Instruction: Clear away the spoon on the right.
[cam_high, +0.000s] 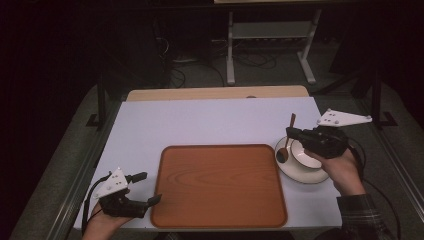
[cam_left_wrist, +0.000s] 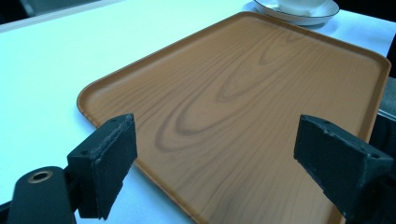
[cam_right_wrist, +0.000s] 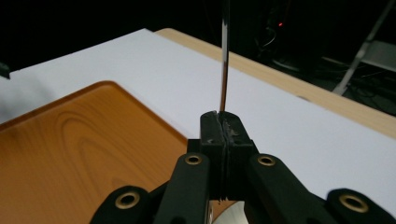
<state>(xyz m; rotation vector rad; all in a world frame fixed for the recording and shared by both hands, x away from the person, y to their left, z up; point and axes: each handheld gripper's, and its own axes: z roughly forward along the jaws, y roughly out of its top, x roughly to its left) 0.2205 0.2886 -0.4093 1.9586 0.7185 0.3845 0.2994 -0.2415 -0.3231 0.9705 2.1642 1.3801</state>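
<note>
A brown wooden tray lies in the middle of the white table top. My right gripper is over a white saucer with a white bowl on it, just right of the tray. It is shut on a dark spoon, whose handle sticks up and whose bowl hangs down by the saucer's left rim. In the right gripper view the jaws are pressed on the thin spoon handle. My left gripper stands open at the tray's near left corner, with nothing between its fingers and the tray ahead.
The white table top stretches beyond and left of the tray. A wooden strip runs along the far edge. Behind the table, a metal stand and cables sit on the dark floor. The saucer sits past the tray's far corner.
</note>
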